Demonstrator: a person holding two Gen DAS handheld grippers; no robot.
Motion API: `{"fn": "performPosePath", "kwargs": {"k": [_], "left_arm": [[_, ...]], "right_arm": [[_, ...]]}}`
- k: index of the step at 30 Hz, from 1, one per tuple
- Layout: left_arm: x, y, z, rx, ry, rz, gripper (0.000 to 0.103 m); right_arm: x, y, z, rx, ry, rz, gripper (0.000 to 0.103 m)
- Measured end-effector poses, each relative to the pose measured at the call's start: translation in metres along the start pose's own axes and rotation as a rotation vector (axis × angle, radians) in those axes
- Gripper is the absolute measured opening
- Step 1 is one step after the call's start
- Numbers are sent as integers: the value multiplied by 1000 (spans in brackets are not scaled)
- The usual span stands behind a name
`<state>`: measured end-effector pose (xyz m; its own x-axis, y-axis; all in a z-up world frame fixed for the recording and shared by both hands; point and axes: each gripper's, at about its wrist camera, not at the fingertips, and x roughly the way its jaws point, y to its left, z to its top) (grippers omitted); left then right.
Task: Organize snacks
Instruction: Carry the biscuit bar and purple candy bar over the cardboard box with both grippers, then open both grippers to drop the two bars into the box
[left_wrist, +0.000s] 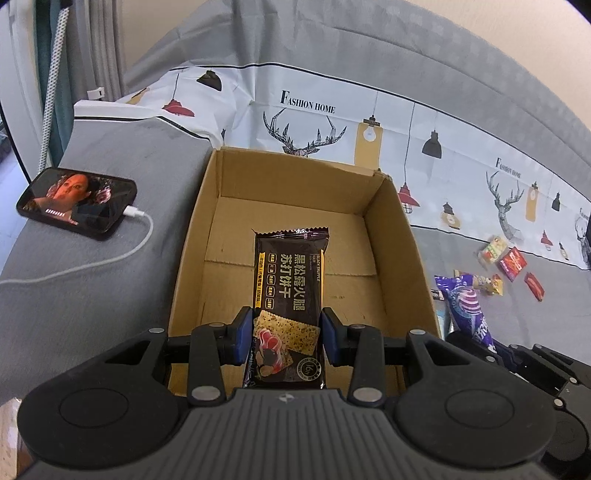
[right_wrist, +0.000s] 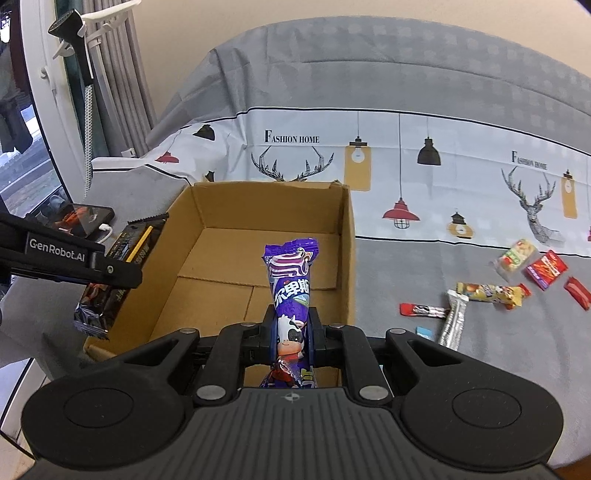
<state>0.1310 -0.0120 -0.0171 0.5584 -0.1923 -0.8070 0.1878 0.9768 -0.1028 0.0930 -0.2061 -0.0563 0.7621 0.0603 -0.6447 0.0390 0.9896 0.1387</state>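
Observation:
An open cardboard box (left_wrist: 399, 236) (right_wrist: 347, 236) stands on the grey sofa. My left gripper (left_wrist: 288, 338) is shut on a black cracker packet (left_wrist: 290, 280), held above the box's inside; in the right wrist view that packet (right_wrist: 122, 266) hangs over the box's left wall. My right gripper (right_wrist: 291, 334) is shut on a purple snack packet (right_wrist: 291, 280) with a cartoon cow, held over the box's near edge. The same purple packet (left_wrist: 465, 302) shows at the right in the left wrist view. The floor of the box (right_wrist: 221, 273) is bare.
Several small snack packets (right_wrist: 487, 291) (left_wrist: 509, 262) lie scattered on the sofa to the right of the box. A phone (left_wrist: 77, 203) on a white charging cable rests on the grey cushion to the left. A printed white cloth (right_wrist: 406, 166) covers the sofa's back.

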Motion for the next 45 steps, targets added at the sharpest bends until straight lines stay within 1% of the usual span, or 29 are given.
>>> {"fn": "performPosePath", "kwargs": {"k": [7,19,31,33,34,35,36,37,39,40,41,43,45], "left_arm": [[26,-2,15,17,11,27,43],[73,7,20,12,82,56,43],[95,8,23,20,118,83,43],[99,8,24,27,127,88,43],[100,8,24,28,132,85,45],[102,8,25,29,135,82,60],[102,8,26,28,138,83,74],[102,9,27,25,137,88,101],[98,9,27,18,116,106,103],[97,9,27,19,120,114,103],[97,8,27,22,138,123,103],[98,8,25,20,165,127,103],[94,8,22,16,172,125,103]], "right_arm": [[30,0,8,9,23,6,15],[72,4,11,17,86,10,15],[95,4,15,17,113,7,15],[98,3,16,21,115,2,16],[99,1,17,29,114,-2,19],[99,0,18,38,112,-7,21],[100,-1,19,47,114,-10,36],[99,-3,20,58,114,-18,57],[95,-6,22,76,103,-31,76],[92,-6,22,74,97,-31,80],[89,-6,21,66,96,-31,81],[83,-7,18,58,102,-37,87],[77,-7,14,56,114,-31,88]]}}
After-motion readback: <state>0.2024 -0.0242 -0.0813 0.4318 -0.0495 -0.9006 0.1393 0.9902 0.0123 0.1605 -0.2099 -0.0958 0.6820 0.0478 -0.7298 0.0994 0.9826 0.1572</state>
